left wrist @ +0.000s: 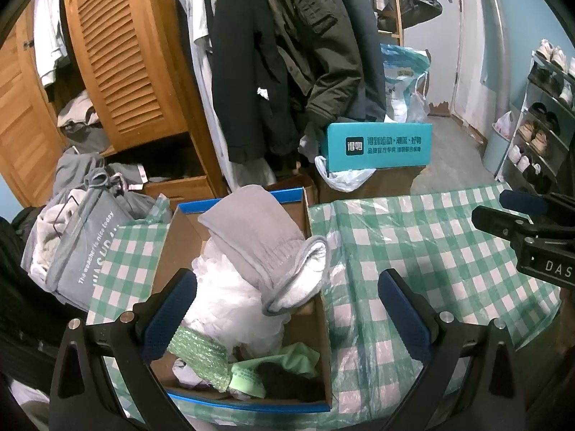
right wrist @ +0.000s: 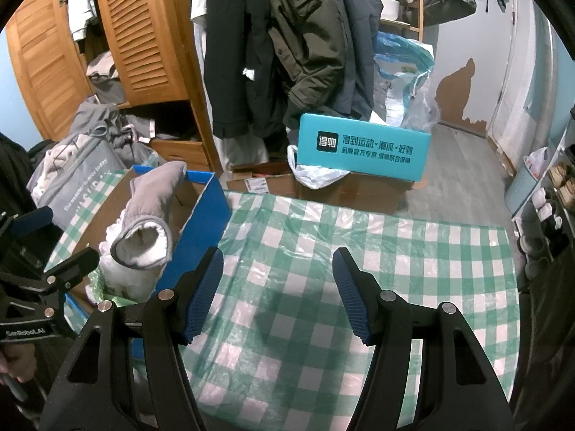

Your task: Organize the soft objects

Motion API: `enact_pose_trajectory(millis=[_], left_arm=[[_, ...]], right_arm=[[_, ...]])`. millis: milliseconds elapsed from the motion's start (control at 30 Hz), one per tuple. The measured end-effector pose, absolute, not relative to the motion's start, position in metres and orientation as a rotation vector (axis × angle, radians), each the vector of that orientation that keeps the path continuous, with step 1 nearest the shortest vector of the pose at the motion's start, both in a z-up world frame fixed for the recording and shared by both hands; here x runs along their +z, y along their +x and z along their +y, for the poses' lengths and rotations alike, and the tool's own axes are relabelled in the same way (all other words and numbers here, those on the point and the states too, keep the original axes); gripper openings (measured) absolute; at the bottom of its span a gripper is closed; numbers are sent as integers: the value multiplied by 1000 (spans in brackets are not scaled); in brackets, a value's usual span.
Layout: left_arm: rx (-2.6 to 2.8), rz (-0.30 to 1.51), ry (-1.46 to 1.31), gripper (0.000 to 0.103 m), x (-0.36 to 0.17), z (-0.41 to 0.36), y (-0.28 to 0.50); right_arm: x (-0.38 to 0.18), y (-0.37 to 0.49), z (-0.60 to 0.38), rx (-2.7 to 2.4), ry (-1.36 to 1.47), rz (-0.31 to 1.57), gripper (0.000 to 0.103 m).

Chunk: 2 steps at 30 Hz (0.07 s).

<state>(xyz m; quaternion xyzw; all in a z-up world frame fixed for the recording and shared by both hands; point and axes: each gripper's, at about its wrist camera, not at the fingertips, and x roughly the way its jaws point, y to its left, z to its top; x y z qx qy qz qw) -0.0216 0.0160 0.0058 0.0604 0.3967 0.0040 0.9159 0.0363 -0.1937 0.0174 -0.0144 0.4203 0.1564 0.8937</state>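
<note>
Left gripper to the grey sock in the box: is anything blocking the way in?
Nothing visible does. The left gripper is open above the cardboard box, and the grey sock lies on top of the white plastic bag, uncovered.

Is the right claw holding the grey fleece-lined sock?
No, the right claw is open over the checked tablecloth; the grey fleece-lined sock lies in the blue-rimmed cardboard box.

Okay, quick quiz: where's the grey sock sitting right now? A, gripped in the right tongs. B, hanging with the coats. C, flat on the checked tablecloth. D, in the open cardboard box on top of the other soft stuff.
D: the grey sock lies atop the white mesh inside the cardboard box; both tongs are open and empty.
</note>
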Motion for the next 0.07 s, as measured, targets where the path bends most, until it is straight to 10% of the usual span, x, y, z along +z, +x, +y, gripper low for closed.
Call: enact_pose_trajectory(millis=[67], left_arm=[[11,818,121,102,6,16,-21]], right_arm=[[17,36,-194,324,-31,872,62]])
